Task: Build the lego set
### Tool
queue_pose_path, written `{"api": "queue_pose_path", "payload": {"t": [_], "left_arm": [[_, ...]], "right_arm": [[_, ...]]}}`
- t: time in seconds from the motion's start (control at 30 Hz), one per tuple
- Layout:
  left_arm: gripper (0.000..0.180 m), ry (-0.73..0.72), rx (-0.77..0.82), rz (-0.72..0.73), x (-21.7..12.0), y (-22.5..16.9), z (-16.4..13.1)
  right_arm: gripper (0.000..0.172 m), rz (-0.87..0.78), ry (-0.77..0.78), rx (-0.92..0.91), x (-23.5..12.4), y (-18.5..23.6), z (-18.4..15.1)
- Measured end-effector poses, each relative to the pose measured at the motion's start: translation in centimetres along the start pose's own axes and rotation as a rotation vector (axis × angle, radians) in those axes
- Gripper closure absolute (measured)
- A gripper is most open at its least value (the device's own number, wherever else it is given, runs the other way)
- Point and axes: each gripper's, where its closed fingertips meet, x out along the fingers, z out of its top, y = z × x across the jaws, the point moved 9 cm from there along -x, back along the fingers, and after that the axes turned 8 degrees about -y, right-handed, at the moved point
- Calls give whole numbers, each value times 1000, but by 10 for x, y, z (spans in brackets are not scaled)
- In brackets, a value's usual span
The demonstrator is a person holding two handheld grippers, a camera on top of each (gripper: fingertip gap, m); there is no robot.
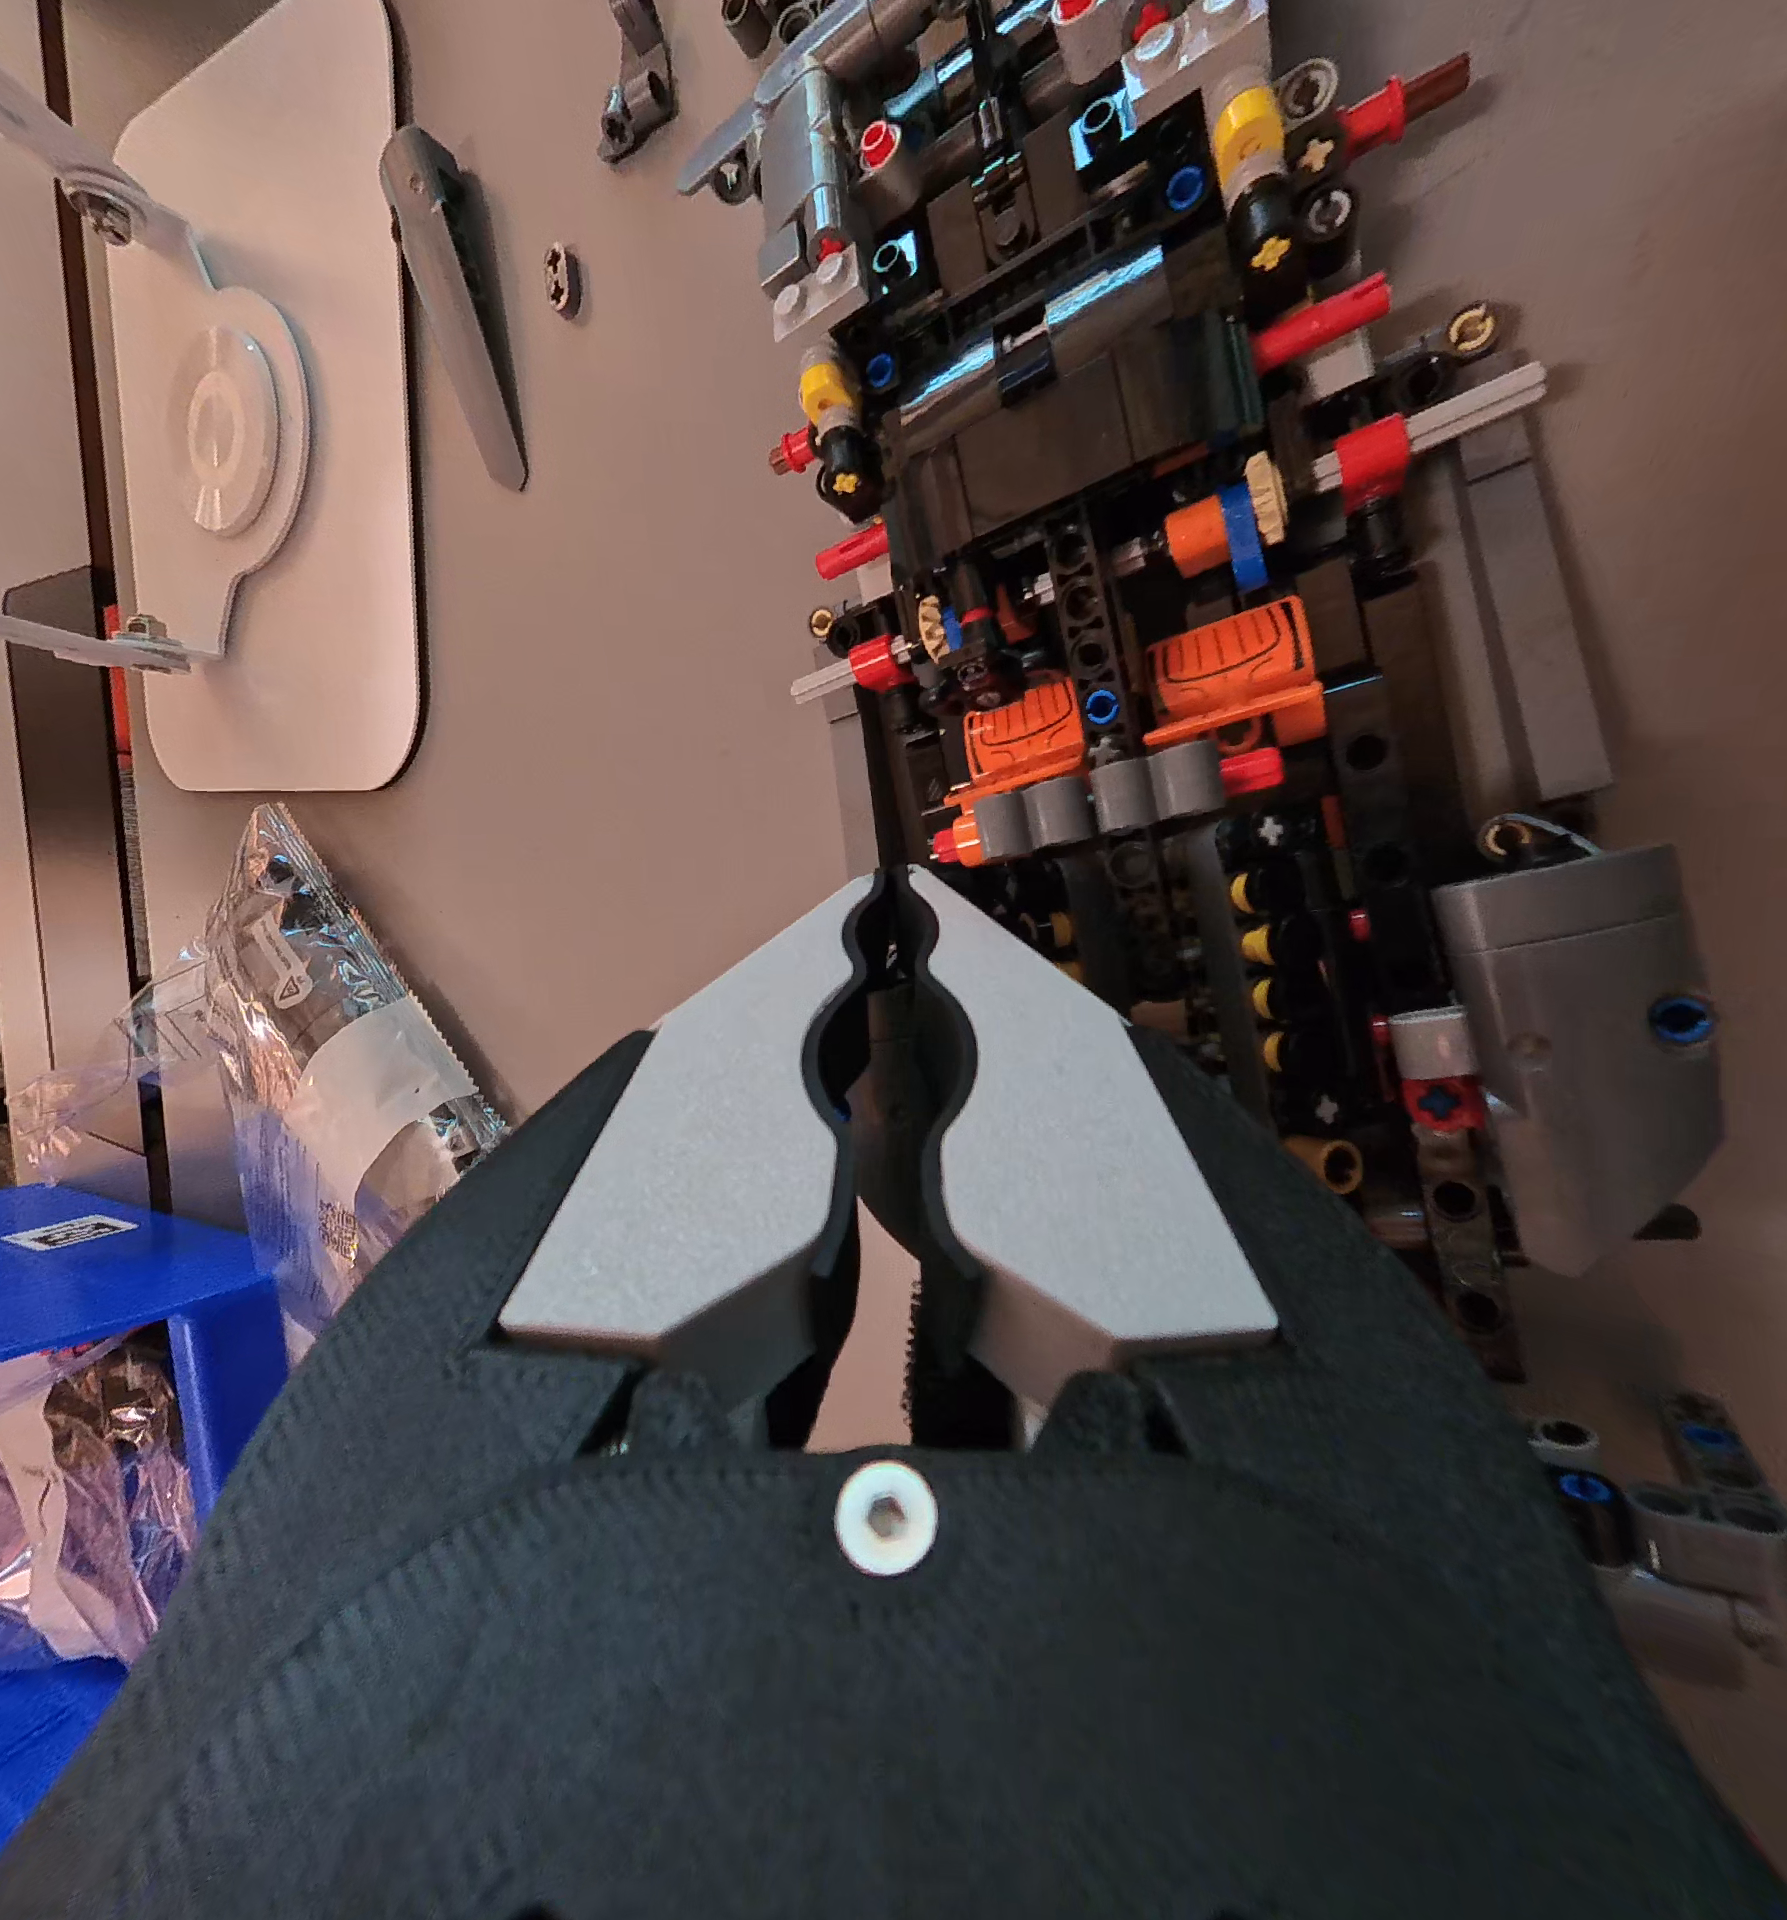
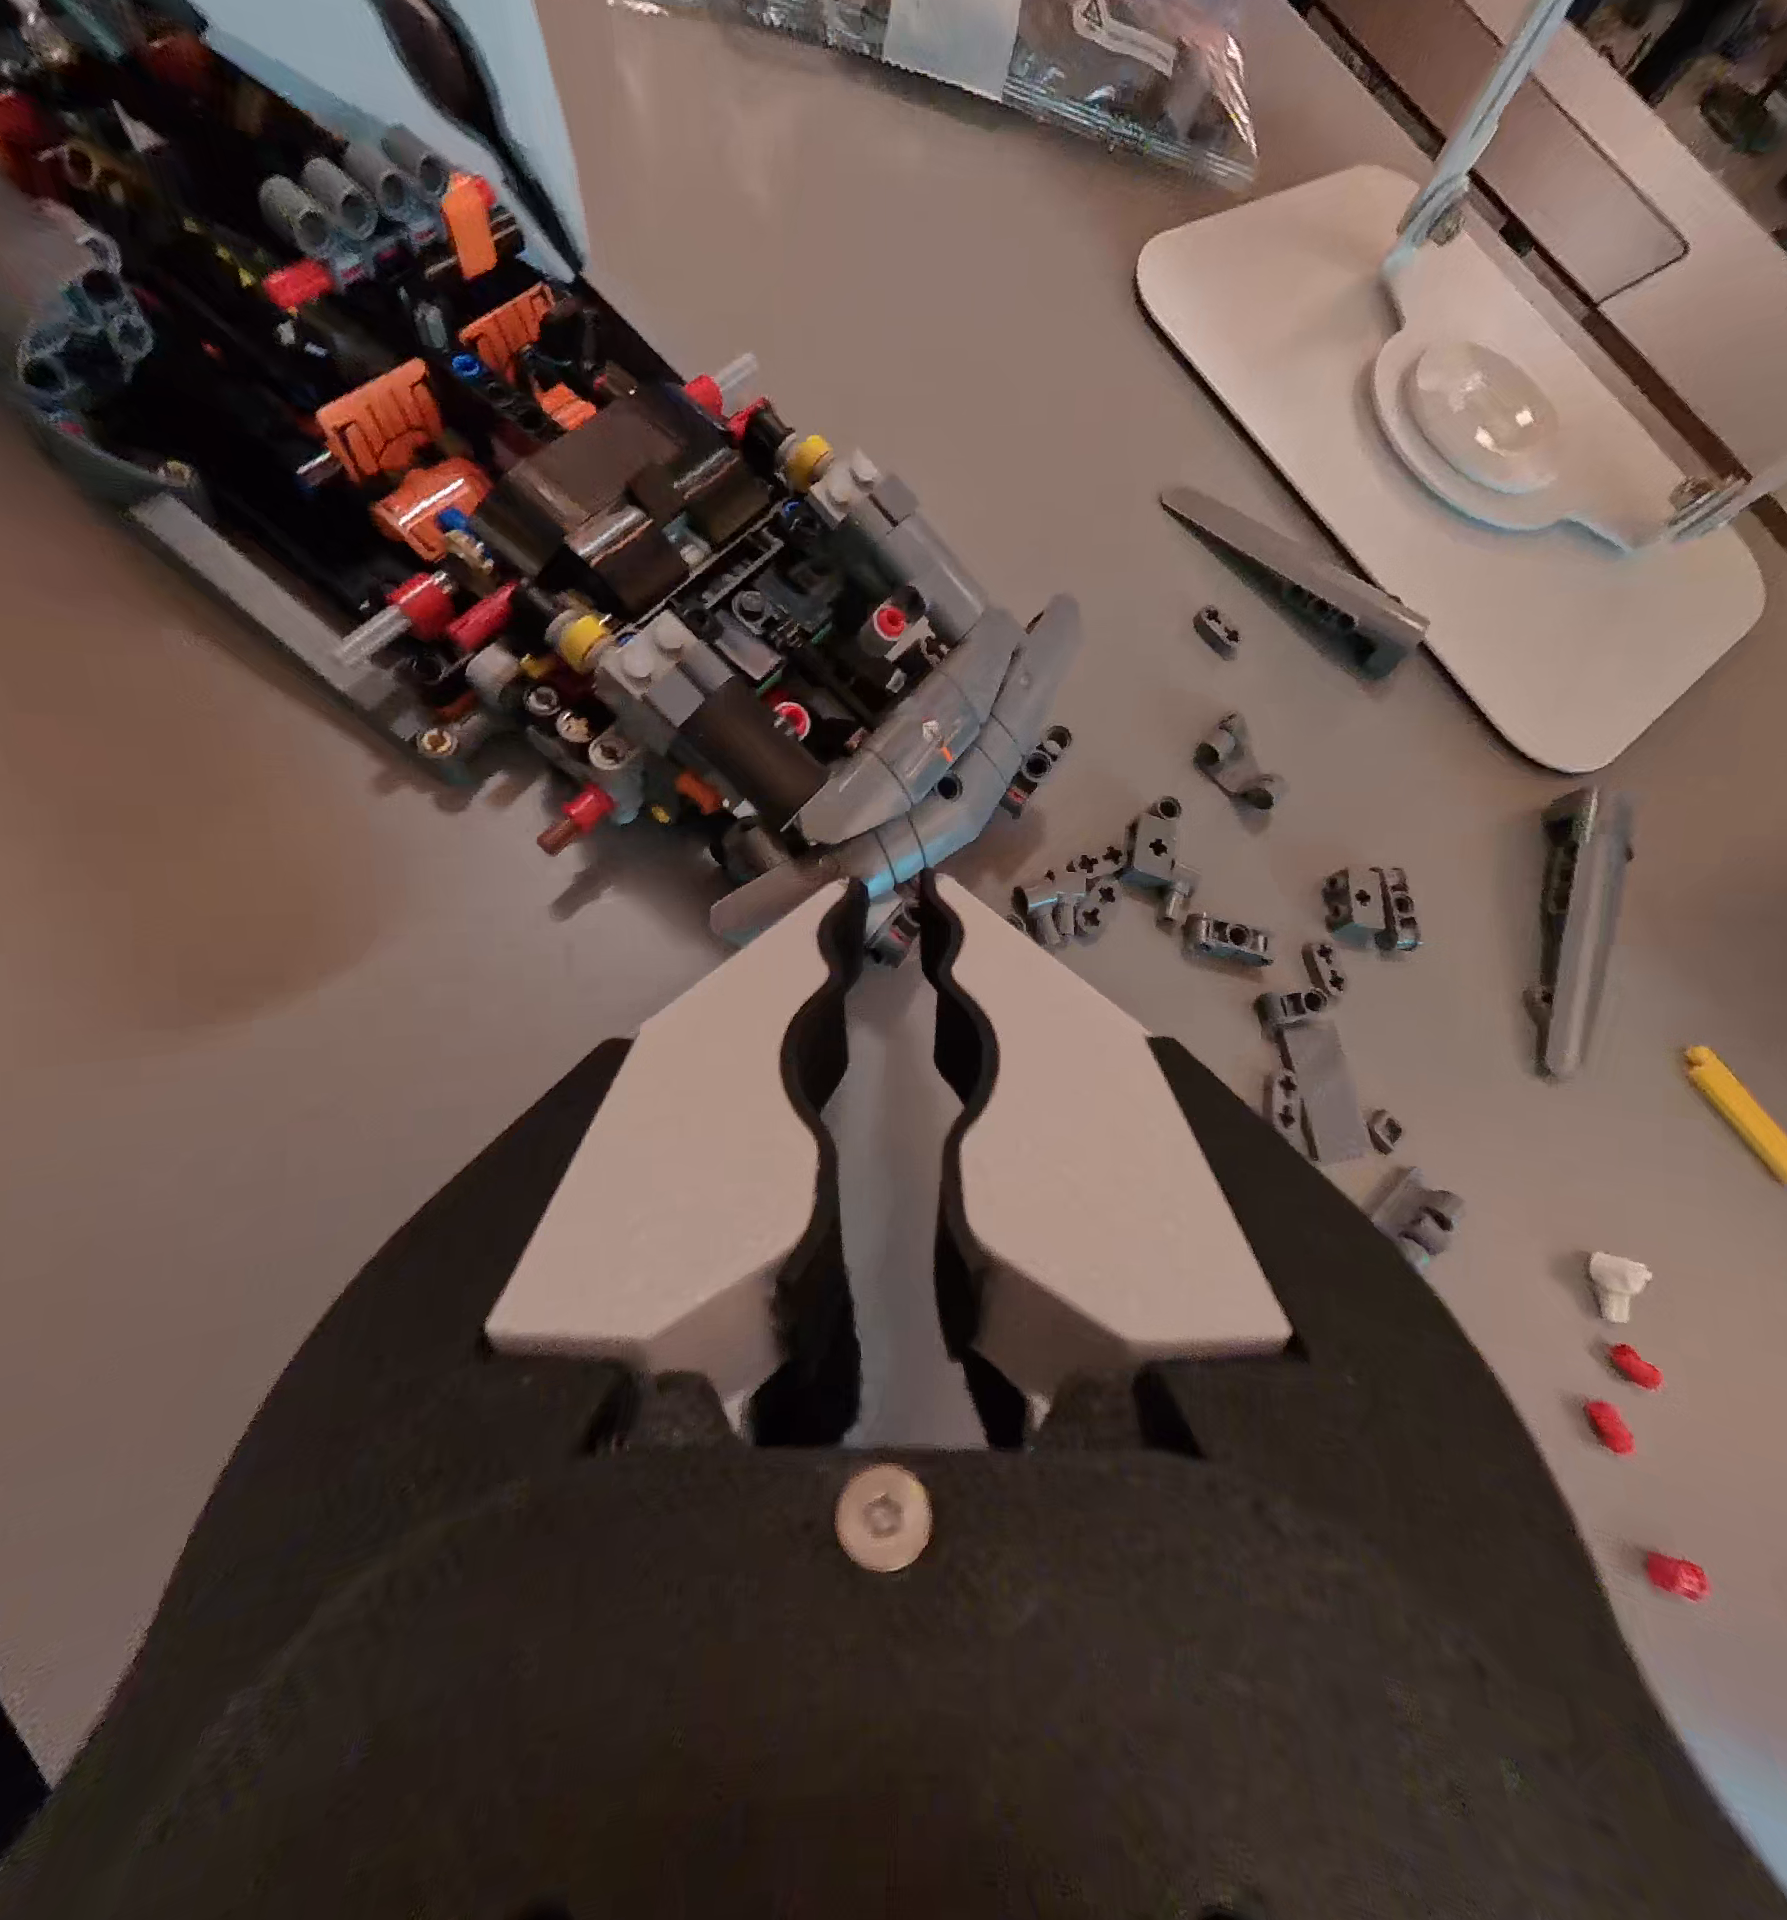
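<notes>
A long brick-built vehicle model of black, grey, orange and red parts lies on the table in the left wrist view [image 1: 1128, 468] and in the right wrist view [image 2: 608, 540]. My left gripper [image 1: 894, 883] is shut, with its tips at the left edge of the model's black frame, just below a row of grey cylinders [image 1: 1097, 805]. Its pale finger shows over the model's far end in the right wrist view [image 2: 401, 125]. My right gripper [image 2: 891, 894] is at the model's grey pointed nose [image 2: 920, 769]. It is shut on a small grey connector piece [image 2: 894, 935] beneath that nose.
Several loose grey connectors [image 2: 1232, 935], two long grey panels [image 2: 1580, 935] [image 2: 1294, 582], a yellow axle [image 2: 1746, 1127], a white piece [image 2: 1616, 1283] and small red pieces [image 2: 1637, 1366] lie right of the model. A white stand base [image 2: 1440, 468], a plastic bag [image 1: 297, 1039] and a blue bin [image 1: 89, 1299] stand nearby. Tip to tip, the grippers are about 15 centimeters apart. To the yellow axle [image 2: 1746, 1127]: right tips about 25 centimeters, left tips about 35 centimeters.
</notes>
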Motion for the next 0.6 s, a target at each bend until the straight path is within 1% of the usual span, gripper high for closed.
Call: {"api": "queue_pose_path", "payload": {"t": [0.13, 0.27, 0.3, 0.37, 0.6], "left_arm": [[180, -1, 4, 3, 0, 0, 0], [180, -1, 9, 5, 0, -1, 0], [180, -1, 9, 6, 0, -1, 0], [180, 1, 10, 7, 0, -1, 0], [180, 4, 8, 9, 0, 0, 0]], "right_arm": [[167, 84, -53, 121, 4, -6, 1], [164, 156, -70, 202, 4, -11, -2], [161, 167, -80, 202, 4, -10, -1], [164, 171, -93, 197, 5, -7, -1], [164, 130, -122, 135, 0, -4, 6]]}}
